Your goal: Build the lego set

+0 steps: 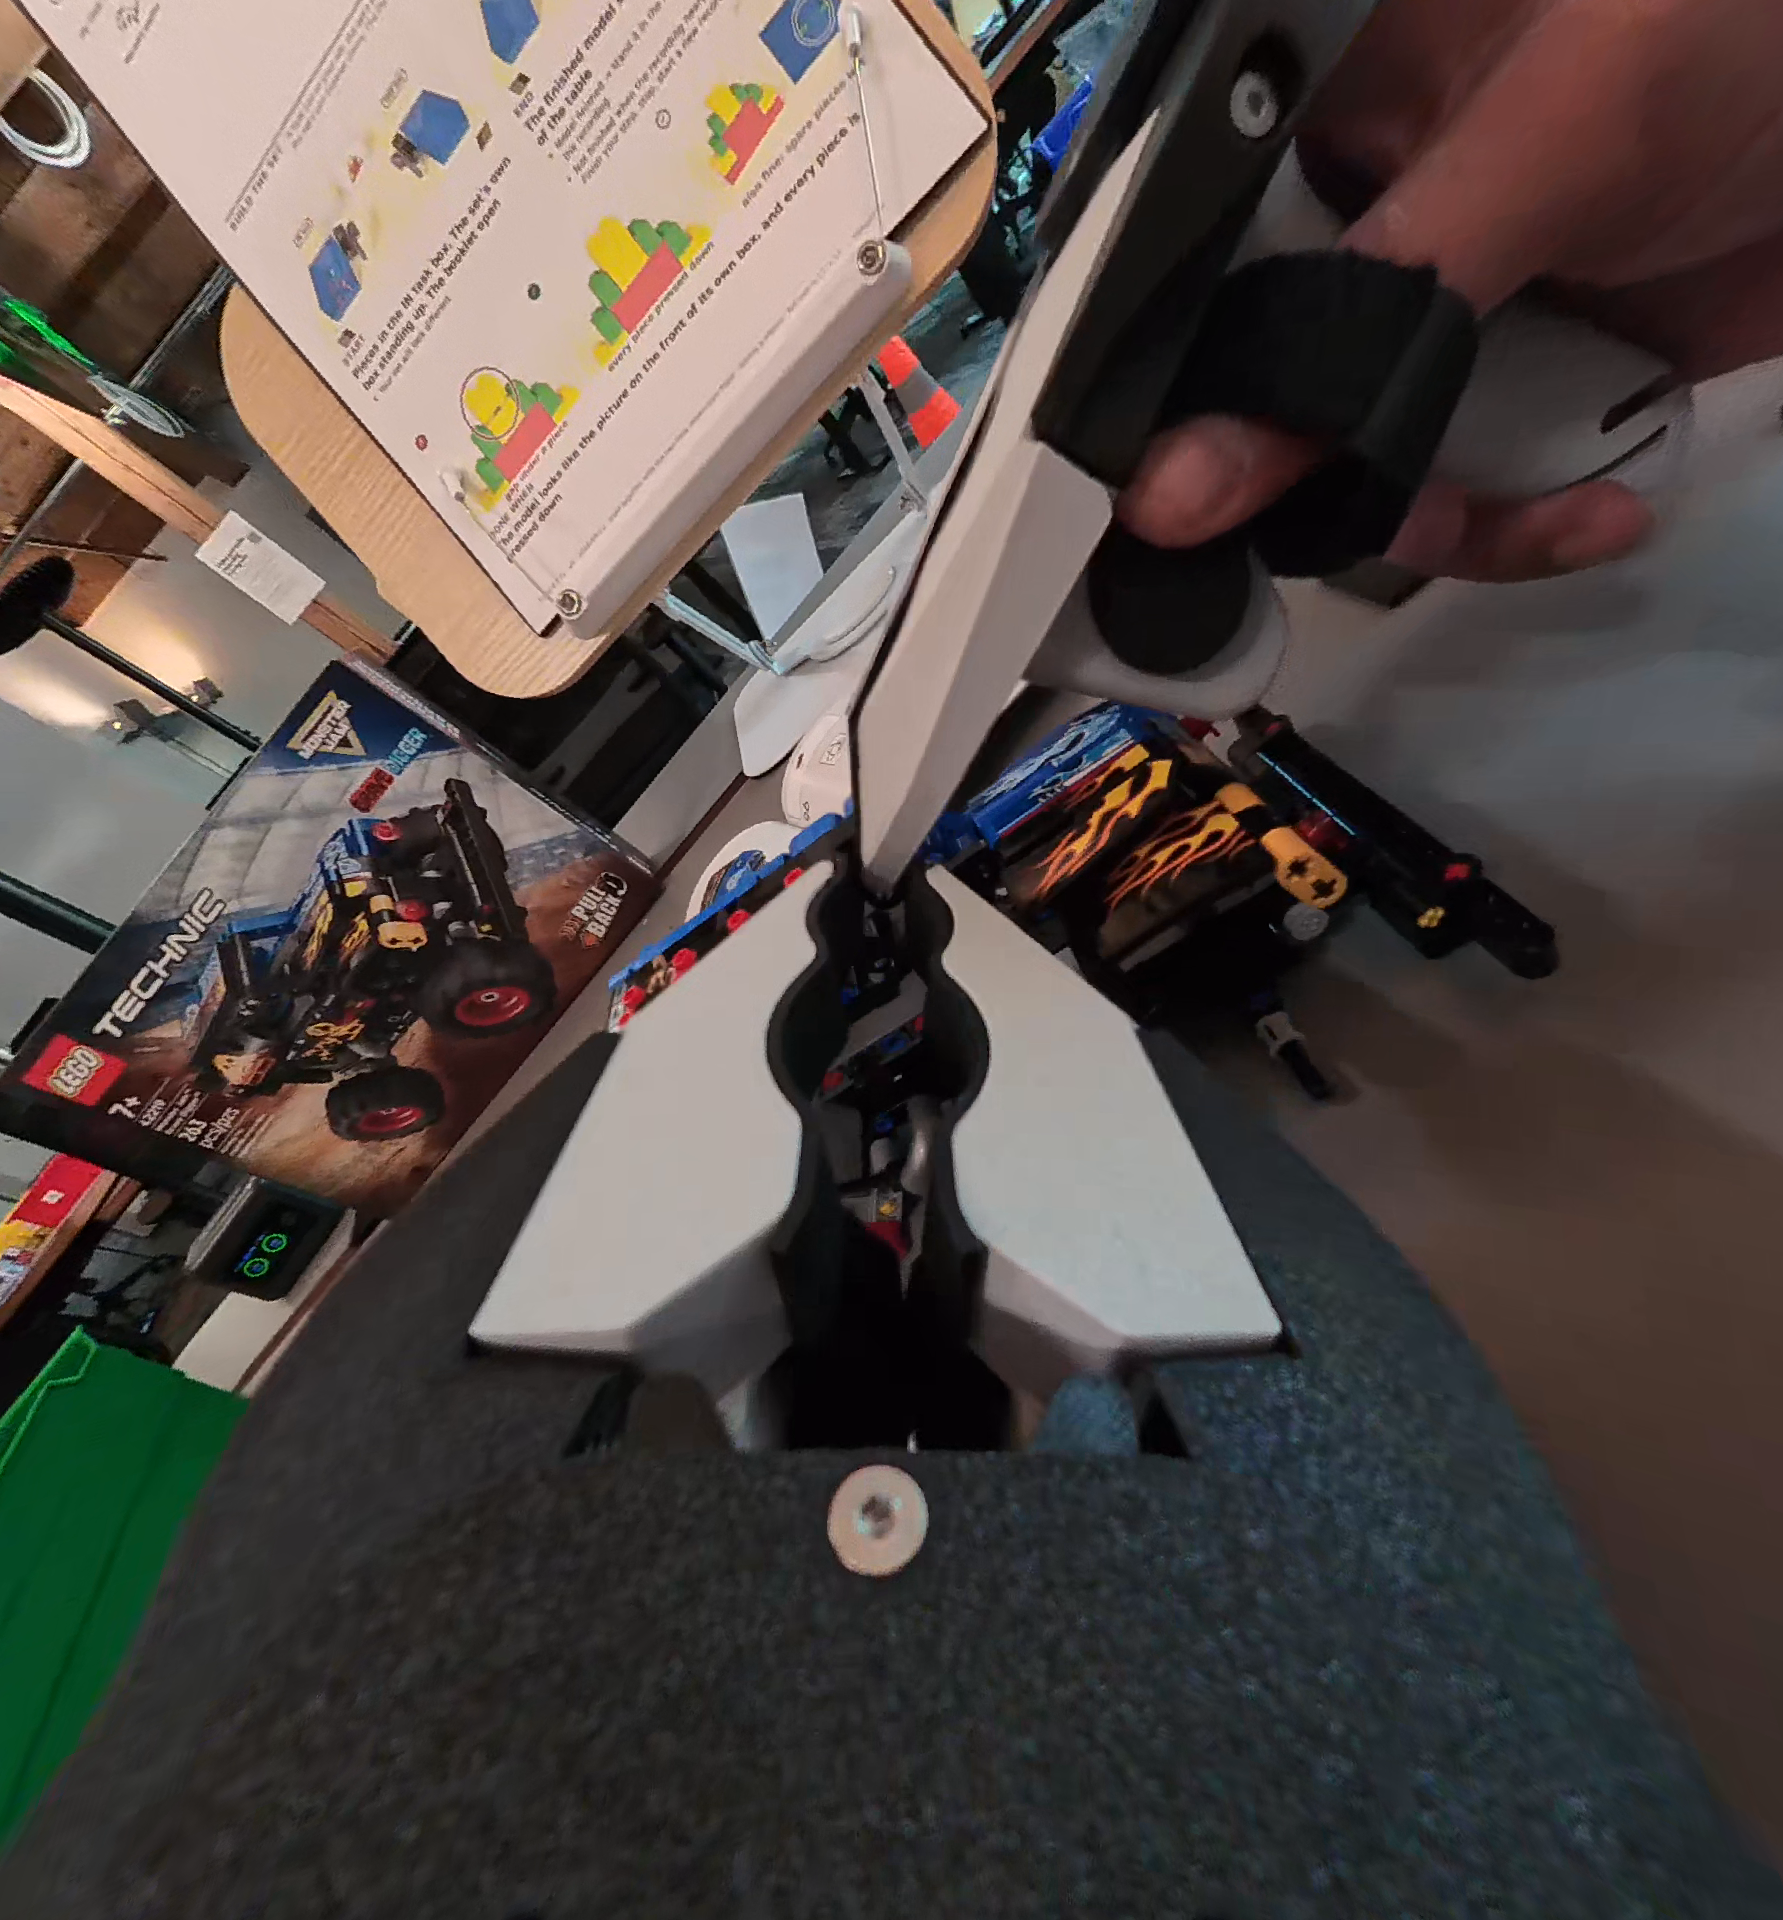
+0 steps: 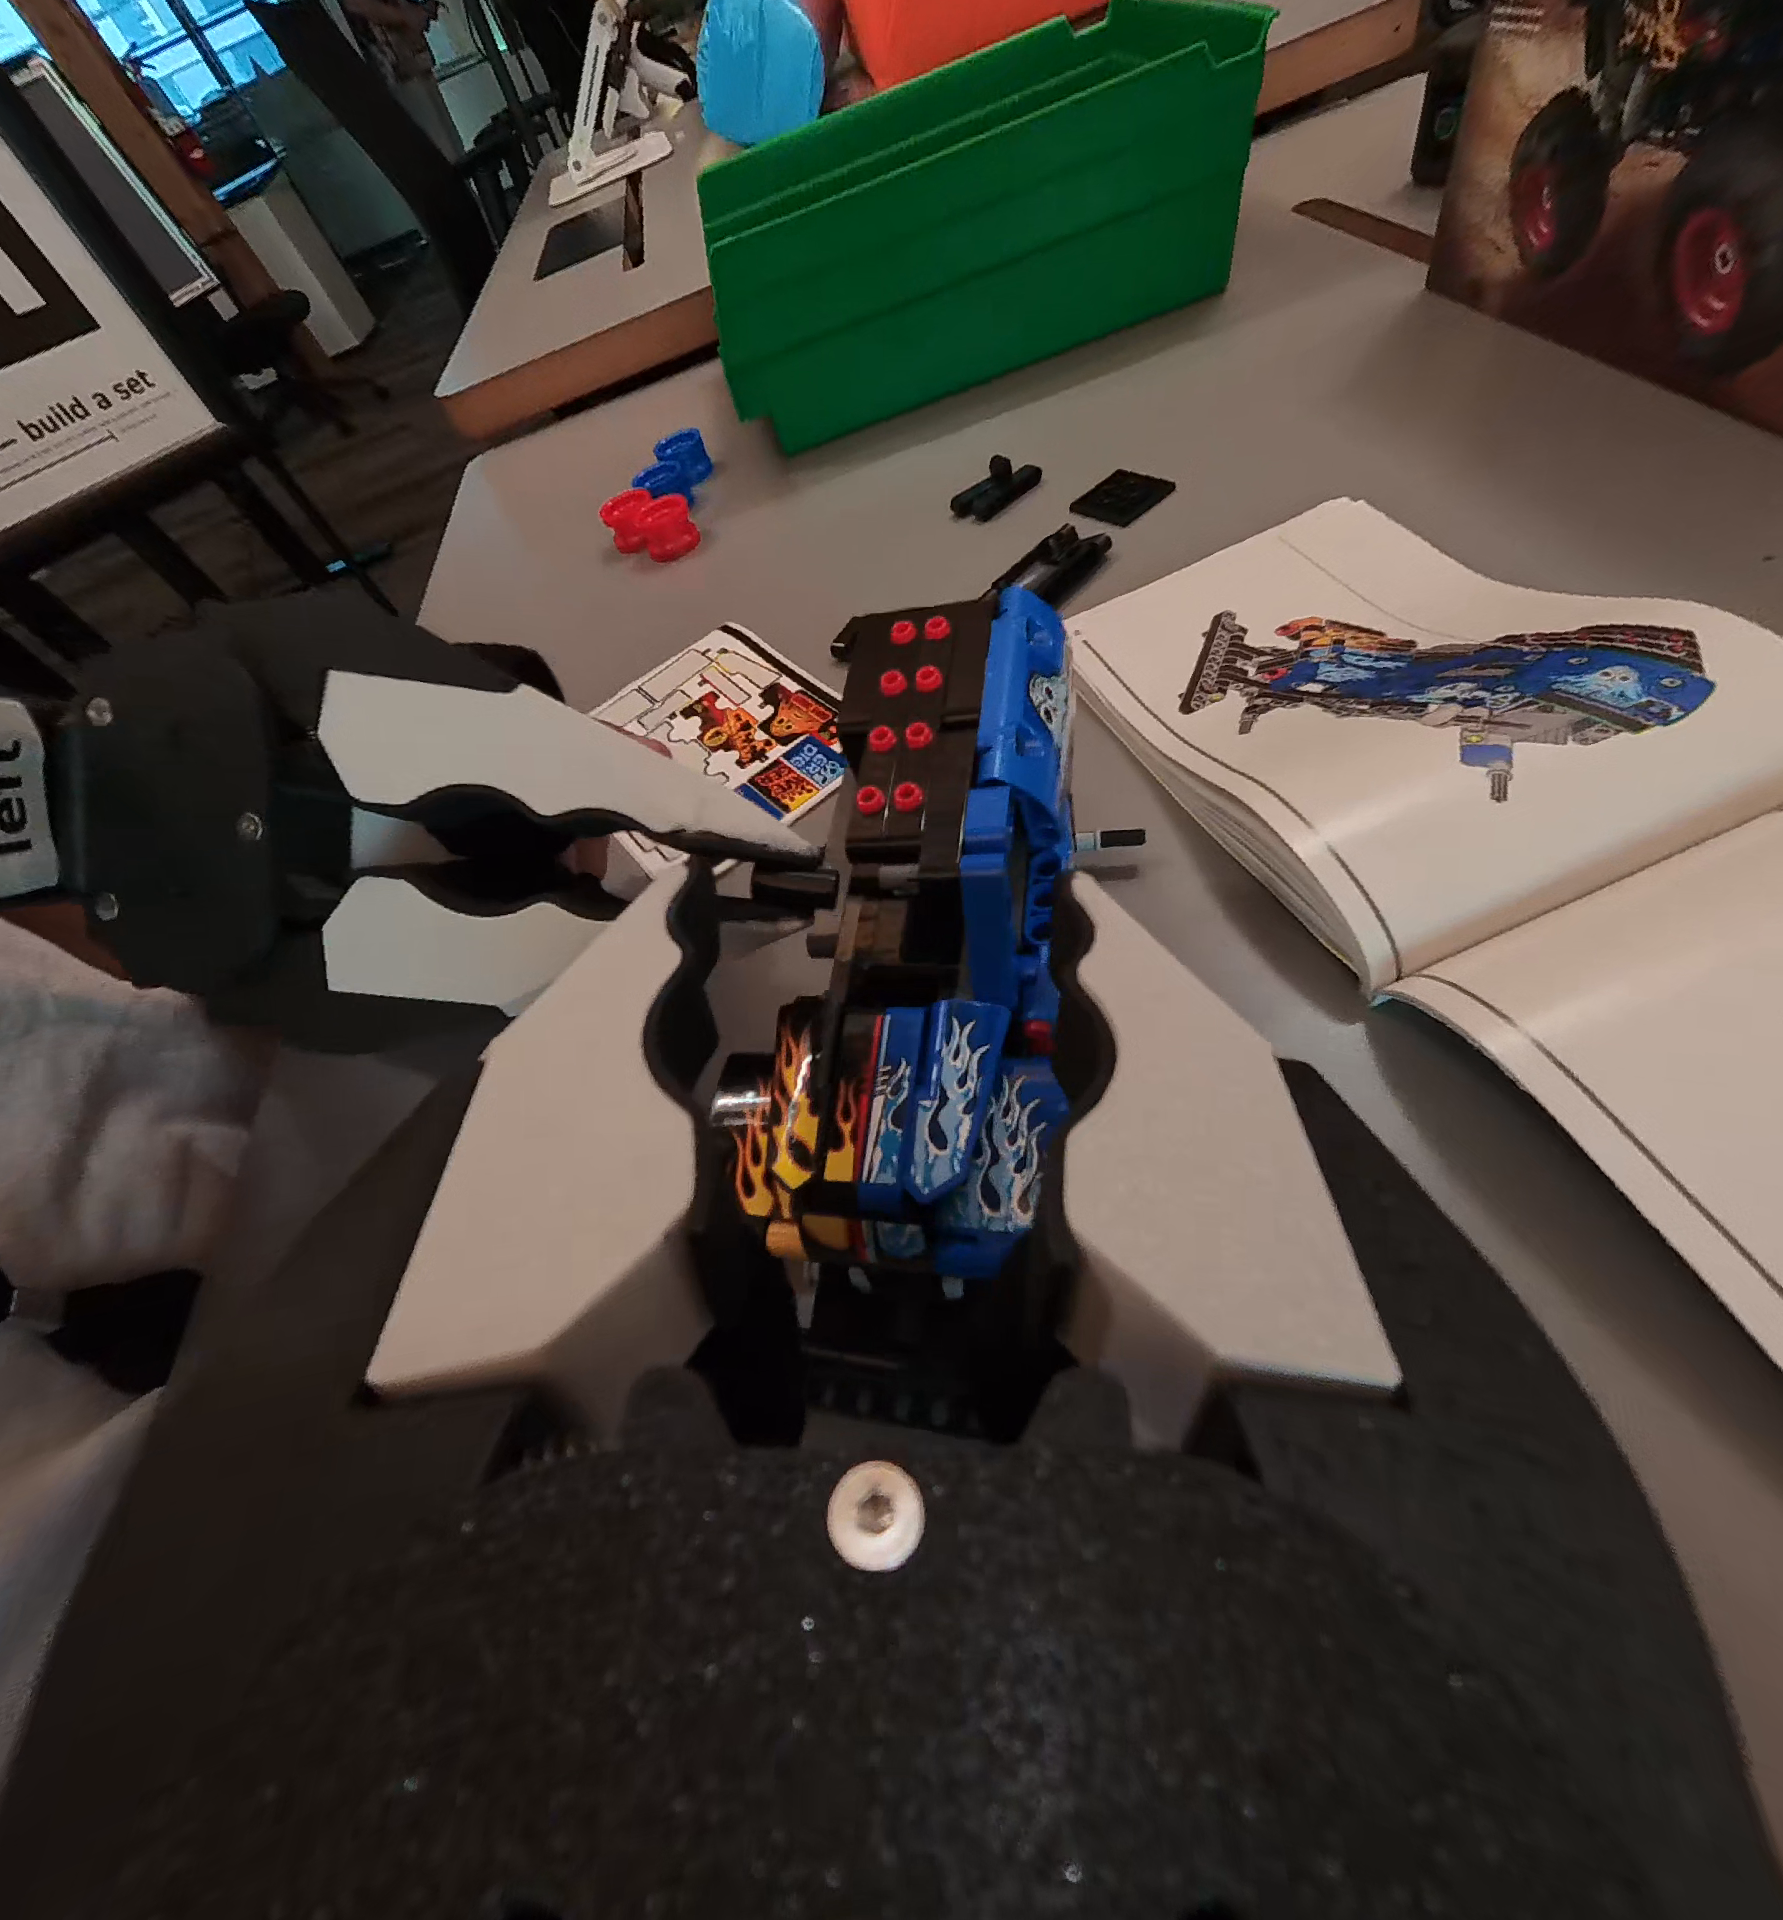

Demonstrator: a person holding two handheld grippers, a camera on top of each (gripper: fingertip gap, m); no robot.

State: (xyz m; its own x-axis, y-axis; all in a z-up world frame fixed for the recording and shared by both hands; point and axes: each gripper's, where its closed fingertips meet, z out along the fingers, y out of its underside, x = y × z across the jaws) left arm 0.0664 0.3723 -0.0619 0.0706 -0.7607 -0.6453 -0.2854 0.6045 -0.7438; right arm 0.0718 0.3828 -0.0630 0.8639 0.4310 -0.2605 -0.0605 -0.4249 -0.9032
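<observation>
Clamping the truck body (image 2: pixel 928 935) in the right tool (image 2: pixel 882 904) above the counter (image 2: pixel 1282 436). Pinching a black pin (image 2: pixel 799 886) in the left tool (image 2: pixel 762 868), closing from nine o'clock. Next, probably: aligning pin with hole, pressing in.

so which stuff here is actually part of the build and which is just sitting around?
In use:
- truck model, held in right claw
- black pin, in left claw
- open booklet
- red and blue hubs
- loose black parts

Lying about:
- green bin
- set box
- sticker sheet
</observation>
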